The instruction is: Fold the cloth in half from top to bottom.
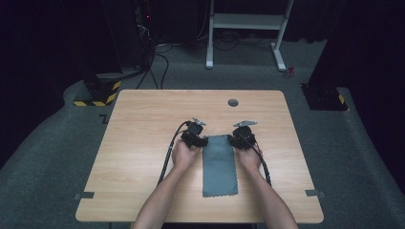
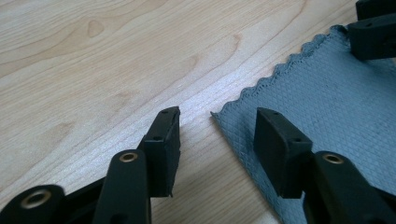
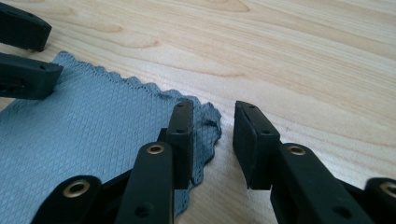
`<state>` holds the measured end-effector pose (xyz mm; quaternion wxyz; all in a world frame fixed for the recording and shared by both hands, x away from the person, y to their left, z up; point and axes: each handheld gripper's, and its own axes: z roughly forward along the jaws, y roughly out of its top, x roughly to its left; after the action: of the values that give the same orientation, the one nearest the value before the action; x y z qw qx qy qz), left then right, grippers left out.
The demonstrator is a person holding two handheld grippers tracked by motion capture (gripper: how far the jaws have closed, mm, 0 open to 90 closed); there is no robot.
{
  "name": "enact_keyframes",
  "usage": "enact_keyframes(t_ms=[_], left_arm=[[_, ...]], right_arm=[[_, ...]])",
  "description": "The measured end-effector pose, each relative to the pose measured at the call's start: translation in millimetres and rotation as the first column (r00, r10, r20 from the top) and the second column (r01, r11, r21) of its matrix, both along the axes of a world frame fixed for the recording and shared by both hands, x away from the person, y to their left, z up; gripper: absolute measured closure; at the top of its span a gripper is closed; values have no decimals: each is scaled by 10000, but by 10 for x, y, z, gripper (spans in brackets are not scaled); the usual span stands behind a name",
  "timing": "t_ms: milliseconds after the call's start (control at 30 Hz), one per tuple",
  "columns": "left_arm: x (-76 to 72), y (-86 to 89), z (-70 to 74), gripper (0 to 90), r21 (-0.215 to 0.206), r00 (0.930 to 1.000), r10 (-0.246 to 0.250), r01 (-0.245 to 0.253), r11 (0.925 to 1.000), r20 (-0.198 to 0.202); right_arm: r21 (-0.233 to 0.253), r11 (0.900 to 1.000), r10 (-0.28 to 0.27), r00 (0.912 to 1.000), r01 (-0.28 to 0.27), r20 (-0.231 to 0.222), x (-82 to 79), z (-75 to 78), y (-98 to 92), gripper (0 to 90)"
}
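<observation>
Centre of the high view: a grey rectangular cloth with scalloped edges (image 1: 219,166) lies flat on the light wooden table (image 1: 143,124), its far end between your two grippers. Your left gripper (image 2: 217,128) has its jaws spread, straddling the cloth's far corner at lower centre of its view. Your right gripper (image 3: 213,128) likewise stands spread, with the rumpled opposite corner in its gap.

Grey scallop-edged cloth (image 1: 219,166) flat on table, far corner rumpled.
</observation>
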<state>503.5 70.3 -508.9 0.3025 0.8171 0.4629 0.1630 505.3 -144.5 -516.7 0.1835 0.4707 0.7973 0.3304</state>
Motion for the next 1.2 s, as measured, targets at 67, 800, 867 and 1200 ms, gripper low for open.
enact_keyframes(t_ms=[67,800,867,1200], left_arm=[[-1,-16,-2,551,-30,10000,-82,83,10000,54],[76,65,44,888,-1332,9967,-633,562,9895,-500],[75,76,75,888,-1390,9972,-665,612,9884,-340],[157,77,279,889,-1564,9959,-901,903,9836,84]], right_arm=[[-74,9999,110,9999,-111,-100,21,13,14,715],[44,9974,723,9964,-722,-451,43,101,9,885],[183,9972,727,9967,-721,-370,34,137,-3,885],[631,9960,642,9979,-640,-19,28,324,-101,886]])
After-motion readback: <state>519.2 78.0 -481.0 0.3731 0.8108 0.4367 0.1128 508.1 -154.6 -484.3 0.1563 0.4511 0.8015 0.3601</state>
